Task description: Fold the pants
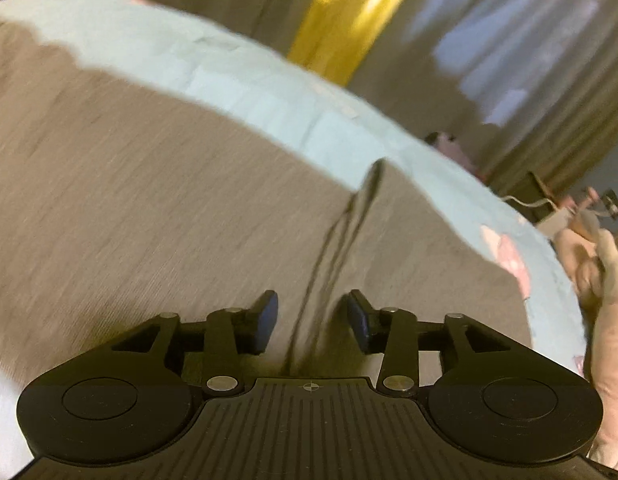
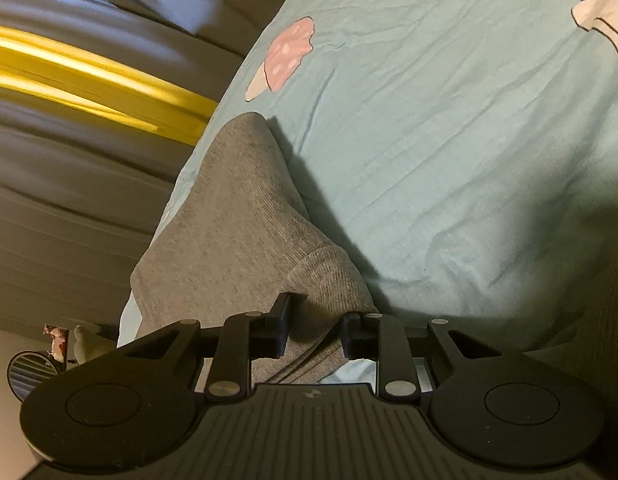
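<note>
Grey pants point(image 1: 169, 208) spread flat on a bed with a pale blue sheet point(image 1: 245, 80), filling the near and left part of the left wrist view. Left gripper point(image 1: 312, 322) low over the cloth, fingers point(image 1: 265, 320) apart, with nothing pinched between them. Dark crease lines (perhaps a drawstring, too blurred to tell) run from the far edge of the cloth down through the gap between the fingers. Cloth lies beneath and ahead of both pads, touching neither as far as can be seen.

In the right wrist view, right gripper point(image 2: 315, 334) clamped on a bunched fold of the pants point(image 2: 245, 216), the ribbed grey cloth squeezed between the two fingers point(image 2: 279, 332). From the grip, a leg stretches away to the far left, close to the bed's edge. Sheet point(image 2: 449, 140) to the right bare but for a printed pink mushroom point(image 2: 287, 56). Grey curtain point(image 2: 69, 184) with a yellow stripe point(image 2: 89, 76) beyond the bed at the left.
</note>
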`<state>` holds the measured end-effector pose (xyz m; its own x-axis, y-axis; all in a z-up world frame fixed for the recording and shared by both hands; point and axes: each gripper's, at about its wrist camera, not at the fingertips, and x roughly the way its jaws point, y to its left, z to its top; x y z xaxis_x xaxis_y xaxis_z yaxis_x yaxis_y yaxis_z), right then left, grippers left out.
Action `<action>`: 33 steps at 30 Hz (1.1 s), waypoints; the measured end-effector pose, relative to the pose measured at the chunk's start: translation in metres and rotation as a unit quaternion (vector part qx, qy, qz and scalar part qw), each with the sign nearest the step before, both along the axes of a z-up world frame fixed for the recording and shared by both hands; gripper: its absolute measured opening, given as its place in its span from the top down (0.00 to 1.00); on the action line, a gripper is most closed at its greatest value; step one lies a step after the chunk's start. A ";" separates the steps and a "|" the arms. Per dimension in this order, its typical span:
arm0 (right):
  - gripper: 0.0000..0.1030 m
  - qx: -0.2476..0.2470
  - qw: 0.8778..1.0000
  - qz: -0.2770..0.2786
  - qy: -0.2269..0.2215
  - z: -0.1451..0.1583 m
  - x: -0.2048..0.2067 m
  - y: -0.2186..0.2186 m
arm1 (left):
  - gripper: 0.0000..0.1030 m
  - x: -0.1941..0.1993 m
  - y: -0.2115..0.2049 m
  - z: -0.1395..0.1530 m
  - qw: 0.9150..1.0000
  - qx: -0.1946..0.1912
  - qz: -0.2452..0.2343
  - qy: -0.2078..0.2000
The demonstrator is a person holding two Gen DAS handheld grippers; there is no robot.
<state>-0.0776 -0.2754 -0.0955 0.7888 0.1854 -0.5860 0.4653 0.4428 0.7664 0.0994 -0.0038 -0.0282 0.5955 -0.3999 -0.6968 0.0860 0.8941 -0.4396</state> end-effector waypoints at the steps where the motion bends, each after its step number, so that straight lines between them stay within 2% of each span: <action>1: 0.76 -0.003 1.000 0.002 0.000 0.000 -0.003 0.000 | 0.55 0.007 -0.005 0.000 1.000 0.006 -0.010 -0.003; 6: 0.74 -0.026 1.000 0.013 0.001 0.002 0.002 0.005 | 0.55 0.036 -0.027 -0.013 0.997 0.047 -0.056 0.013; 7: 0.73 -0.032 0.999 0.015 0.001 0.004 0.002 0.007 | 0.59 0.043 -0.030 -0.013 0.997 0.049 -0.061 0.021; 8: 0.71 -0.036 0.999 0.018 0.000 0.004 0.003 0.008 | 0.72 0.047 -0.032 -0.012 0.996 0.044 -0.064 0.030; 9: 0.67 -0.041 0.999 0.023 -0.002 0.005 0.004 0.010 | 0.76 0.051 -0.034 -0.011 0.996 0.038 -0.066 0.038; 10: 0.63 -0.045 0.999 0.027 -0.004 0.006 0.006 0.011 | 0.78 0.051 -0.035 -0.009 0.996 0.035 -0.067 0.036; 13: 0.61 -0.067 0.997 0.038 -0.009 0.012 0.007 0.016 | 0.81 0.045 -0.039 0.007 0.996 0.036 -0.076 -0.004; 17: 0.64 -0.096 0.994 0.033 -0.028 0.025 -0.001 0.027 | 0.82 0.030 -0.030 0.025 0.994 0.047 -0.081 -0.048; 19: 0.73 -0.102 0.994 0.029 -0.023 0.025 -0.002 0.028 | 0.81 0.029 -0.026 0.025 0.994 0.067 -0.073 -0.055; 21: 0.76 -0.125 0.992 0.036 0.005 0.021 0.004 0.032 | 0.79 0.032 -0.023 0.011 0.993 0.093 -0.066 -0.039; 23: 0.75 -0.143 0.989 0.043 0.018 0.021 0.010 0.037 | 0.68 0.028 -0.027 -0.003 0.990 0.129 -0.058 -0.030; 24: 0.71 -0.149 0.987 0.052 0.020 0.023 0.012 0.039 | 0.66 0.025 -0.030 -0.001 0.988 0.135 -0.060 -0.040; 26: 0.59 -0.141 0.987 0.075 0.020 0.028 0.010 0.040 | 0.52 0.016 -0.034 0.009 0.987 0.146 -0.064 -0.039; 27: 0.47 -0.135 0.987 0.084 0.015 0.034 0.005 0.040 | 0.50 0.012 -0.032 0.015 0.987 0.136 -0.083 -0.031; 28: 0.39 -0.135 0.987 0.091 0.006 0.040 0.001 0.041 | 0.47 0.007 -0.025 0.019 0.987 0.124 -0.098 -0.027; 31: 0.30 -0.163 0.981 0.098 -0.037 0.062 -0.016 0.043 | 0.42 -0.010 -0.009 0.027 0.987 0.106 -0.116 -0.012; 33: 0.23 -0.174 0.979 0.091 -0.057 0.069 -0.021 0.041 | 0.42 -0.013 0.001 0.024 0.989 0.093 -0.113 0.027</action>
